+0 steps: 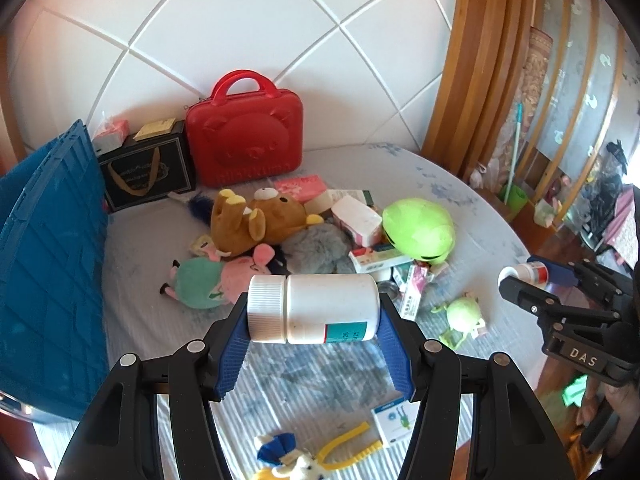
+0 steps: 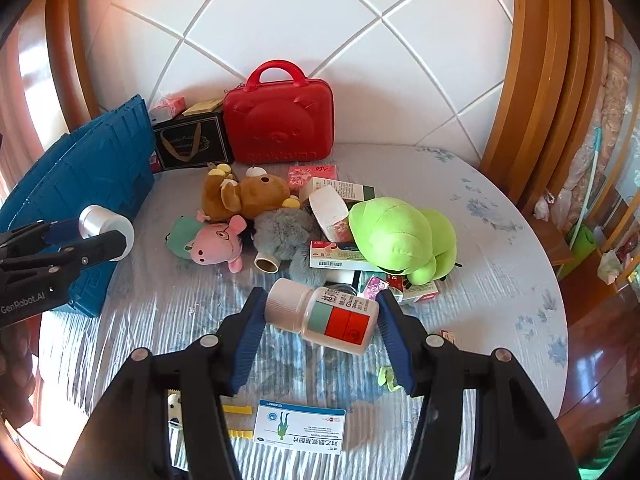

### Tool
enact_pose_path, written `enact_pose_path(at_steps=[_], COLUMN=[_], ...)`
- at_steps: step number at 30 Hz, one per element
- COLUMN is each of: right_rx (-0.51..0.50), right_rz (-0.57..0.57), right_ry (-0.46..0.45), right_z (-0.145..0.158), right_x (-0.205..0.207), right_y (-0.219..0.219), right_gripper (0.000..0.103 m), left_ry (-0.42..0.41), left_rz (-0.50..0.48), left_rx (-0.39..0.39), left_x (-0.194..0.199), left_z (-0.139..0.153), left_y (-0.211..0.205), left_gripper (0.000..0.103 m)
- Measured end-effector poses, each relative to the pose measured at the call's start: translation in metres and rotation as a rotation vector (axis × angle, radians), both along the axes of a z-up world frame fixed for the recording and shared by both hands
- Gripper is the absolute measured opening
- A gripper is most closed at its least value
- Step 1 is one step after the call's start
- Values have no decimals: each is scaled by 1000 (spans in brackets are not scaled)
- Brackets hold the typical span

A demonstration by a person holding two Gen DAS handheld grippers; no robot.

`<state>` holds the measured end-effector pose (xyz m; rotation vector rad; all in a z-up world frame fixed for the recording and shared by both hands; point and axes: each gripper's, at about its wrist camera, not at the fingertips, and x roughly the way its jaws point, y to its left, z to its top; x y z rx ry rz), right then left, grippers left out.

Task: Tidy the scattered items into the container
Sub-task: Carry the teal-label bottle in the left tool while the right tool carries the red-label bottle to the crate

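Left gripper (image 1: 314, 334) is clamped on a white bottle (image 1: 316, 308), held sideways between the blue pads (image 1: 230, 360), ribbed cap toward its left finger, teal label strip facing down toward the camera. Right gripper (image 2: 320, 330) holds a second white bottle (image 2: 324, 316), red and green label up, cap end against its left pad and tilted slightly (base end sits lower, near the right pad). Both bottles are lifted clear of the pale bedcover (image 1: 132, 312). The blue crate (image 1: 48, 264) stands to the left of the left gripper, just beside it, wall facing in; from the right gripper it is well off to the left, past the other gripper (image 2: 100, 236). Straight ahead of both grippers is the pile: brown bear (image 2: 244, 196), pink pig toy (image 2: 212, 242), grey fluffy toy (image 2: 284, 232), green plush (image 2: 400, 236), several medicine boxes (image 2: 340, 256) wedged between them. Beyond the pile, against the white padded headboard (image 2: 280, 12), stands a red bear case (image 2: 280, 120) with a black gift bag (image 2: 192, 144) touching its left side. Below the right gripper lies a white and blue box (image 2: 300, 426). Below the left one, a yellow plastic piece (image 1: 352, 446) beside a small blue and white toy (image 1: 284, 456). A little green toy (image 1: 462, 316) lies to the right of the left gripper.
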<state>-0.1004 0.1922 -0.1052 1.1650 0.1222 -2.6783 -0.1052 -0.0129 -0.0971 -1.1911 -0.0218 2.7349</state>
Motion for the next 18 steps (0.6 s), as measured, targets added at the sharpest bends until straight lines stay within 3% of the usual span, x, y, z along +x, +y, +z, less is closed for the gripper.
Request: enact_pose_path(at_steps=[18], right_rx=[2], right_rz=[3], right_ry=[16], right_z=[3], right_x=[0], right_y=[12], right_gripper=[55], left_ry=[17], left_rz=[-15], left_rx=[-15], left_x=[-3], left_z=[10], left_y=[12], left_gripper=[59])
